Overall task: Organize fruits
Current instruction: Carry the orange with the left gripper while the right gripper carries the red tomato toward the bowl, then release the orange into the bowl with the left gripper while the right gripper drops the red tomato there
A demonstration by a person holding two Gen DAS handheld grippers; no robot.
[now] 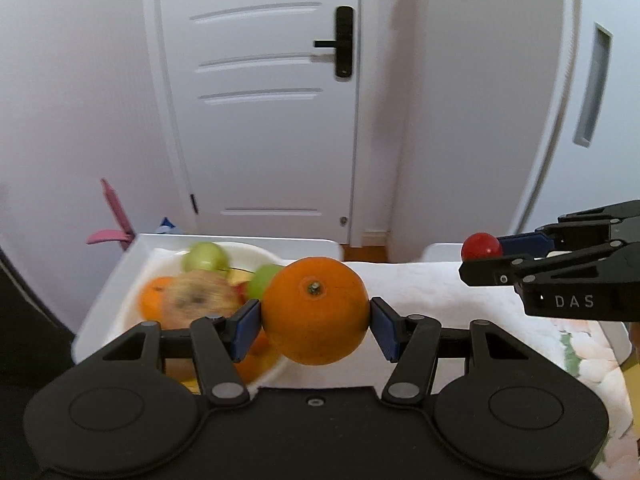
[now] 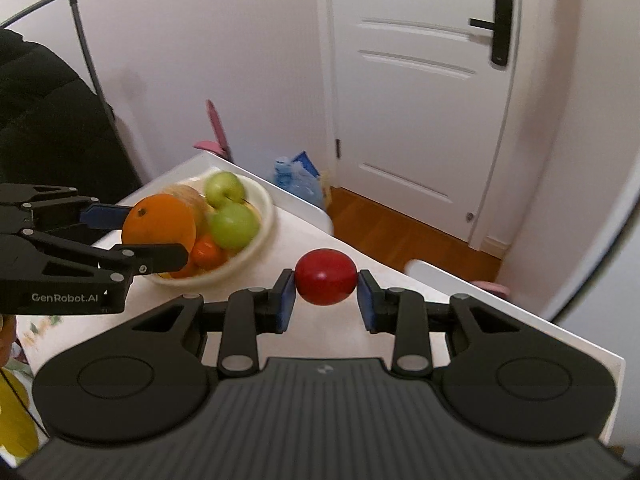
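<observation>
Centre of the left wrist frame: left gripper (image 1: 316, 322) fingers clamped on an orange (image 1: 316, 312). Right gripper (image 2: 326, 294) fingers pinch a red fruit (image 2: 326, 276). Fruit bowl (image 2: 262, 236) on counter (image 2: 320, 240) at left.

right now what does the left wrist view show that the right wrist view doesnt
Only the left wrist view shows the orange's stem end face-on and a grey panel on the right wall.

Only the right wrist view shows the blue bag on the wood floor and a dark garment at left.

Both show the left tongs shut on the orange, the right tongs shut on the red fruit, the white bowl of fruit, the green apples and the white door.
</observation>
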